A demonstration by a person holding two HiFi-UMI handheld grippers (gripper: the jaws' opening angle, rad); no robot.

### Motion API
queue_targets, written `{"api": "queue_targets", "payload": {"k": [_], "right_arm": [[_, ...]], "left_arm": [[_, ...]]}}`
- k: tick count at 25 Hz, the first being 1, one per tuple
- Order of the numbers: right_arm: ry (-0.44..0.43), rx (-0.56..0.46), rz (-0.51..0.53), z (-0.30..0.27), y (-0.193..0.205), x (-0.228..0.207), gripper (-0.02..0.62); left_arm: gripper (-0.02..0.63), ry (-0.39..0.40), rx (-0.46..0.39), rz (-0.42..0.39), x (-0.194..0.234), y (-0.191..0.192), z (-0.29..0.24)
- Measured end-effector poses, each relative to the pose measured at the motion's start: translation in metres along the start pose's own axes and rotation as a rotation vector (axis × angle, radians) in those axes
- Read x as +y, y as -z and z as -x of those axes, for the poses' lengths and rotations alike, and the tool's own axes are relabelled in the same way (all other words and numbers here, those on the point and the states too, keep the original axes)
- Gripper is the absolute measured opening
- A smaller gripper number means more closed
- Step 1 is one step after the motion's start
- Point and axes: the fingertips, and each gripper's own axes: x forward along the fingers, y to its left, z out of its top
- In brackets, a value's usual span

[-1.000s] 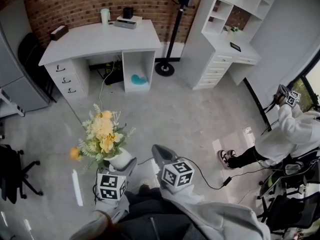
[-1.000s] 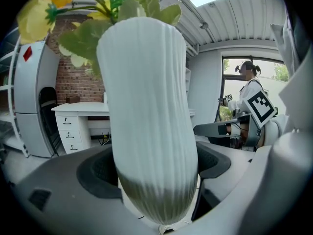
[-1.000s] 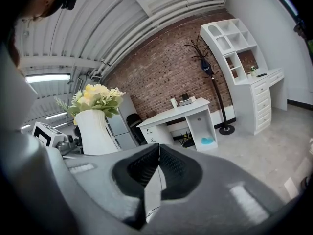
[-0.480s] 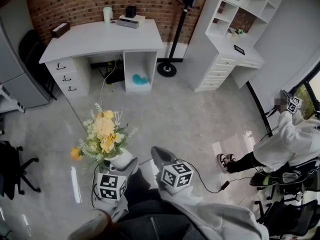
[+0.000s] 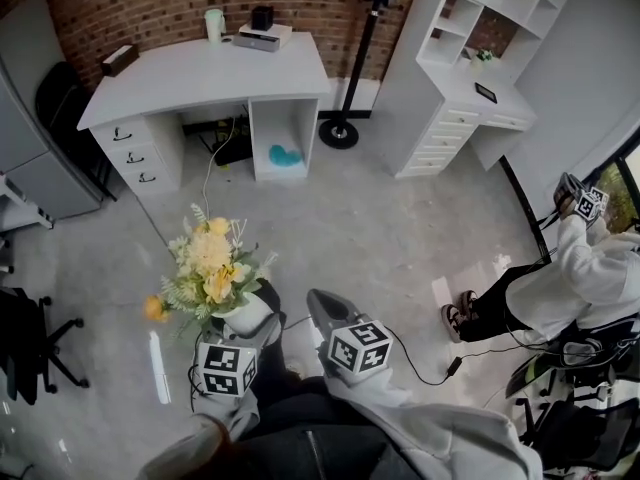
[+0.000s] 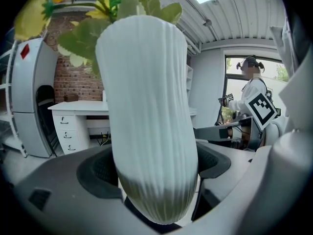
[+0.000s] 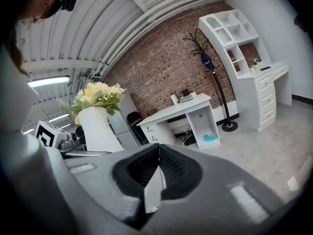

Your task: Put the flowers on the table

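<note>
A white ribbed vase (image 6: 149,121) of yellow flowers (image 5: 208,262) is carried upright above the floor, with my left gripper (image 5: 250,320) shut on its lower body. The same vase (image 7: 98,127) shows at the left in the right gripper view. My right gripper (image 5: 318,306) is held beside it, to its right; its jaws meet with nothing between them (image 7: 157,147). The white table (image 5: 200,73) stands ahead against the brick wall.
On the table's back edge are a pale cup (image 5: 213,24), a black box on a flat device (image 5: 262,30) and a brown box (image 5: 118,59). A coat stand (image 5: 346,118) and white shelf unit (image 5: 470,73) lie right. A person (image 5: 560,273) sits far right; an office chair (image 5: 30,348) left.
The view has shifted slightly forward toward the table; both grippers and the vase keep their places relative to each other. The seated person at the right moved a little.
</note>
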Motion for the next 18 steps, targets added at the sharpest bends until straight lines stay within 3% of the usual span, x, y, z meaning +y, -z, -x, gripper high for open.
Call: {"api": "queue_targets", "payload": {"k": [7, 18], "right_arm": [[0.015, 0.001, -0.004, -0.045, -0.024, -0.028, 0.001], [0.005, 0.019, -0.019, -0.164, -0.093, -0.051, 0.0]], "left_arm": [[0.449, 0.014, -0.014, -0.009, 0.029, -0.026, -0.048], [0.449, 0.009, -0.007, 0.003, 0.126, -0.094, -0.129]]}}
